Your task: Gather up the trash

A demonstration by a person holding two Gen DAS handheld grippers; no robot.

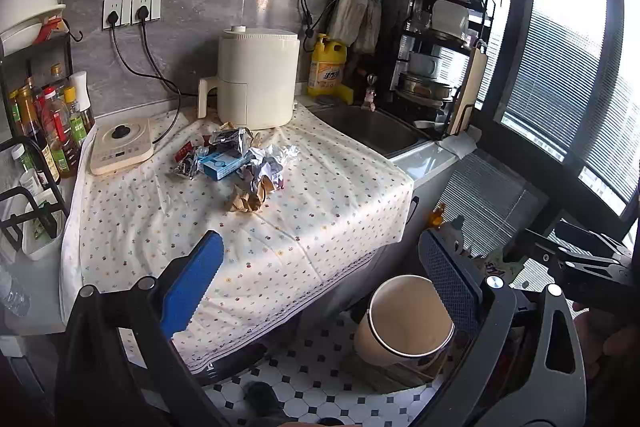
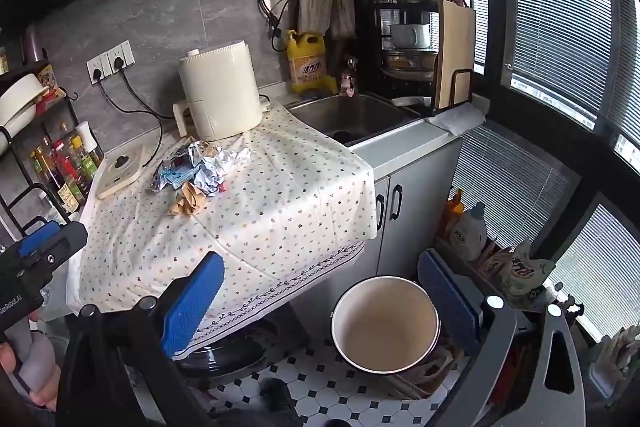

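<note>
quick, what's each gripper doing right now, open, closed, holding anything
Left gripper: open, holding nothing.
Right gripper: open, holding nothing.

Trash pile [image 1: 236, 163] at 12 o'clock on the worktop [image 1: 280, 227]: print on the blue box [image 1: 222, 163] too small to read. Bin [image 1: 404, 319] at 5 o'clock: right rim hidden behind a gripper pad in both views. Oil bottles [image 1: 48, 131] at 9 o'clock: labels illegible, partly screened by a black rack [image 1: 24, 203]. Dish rack [image 2: 420, 23] contents indistinct against window glare.
</note>
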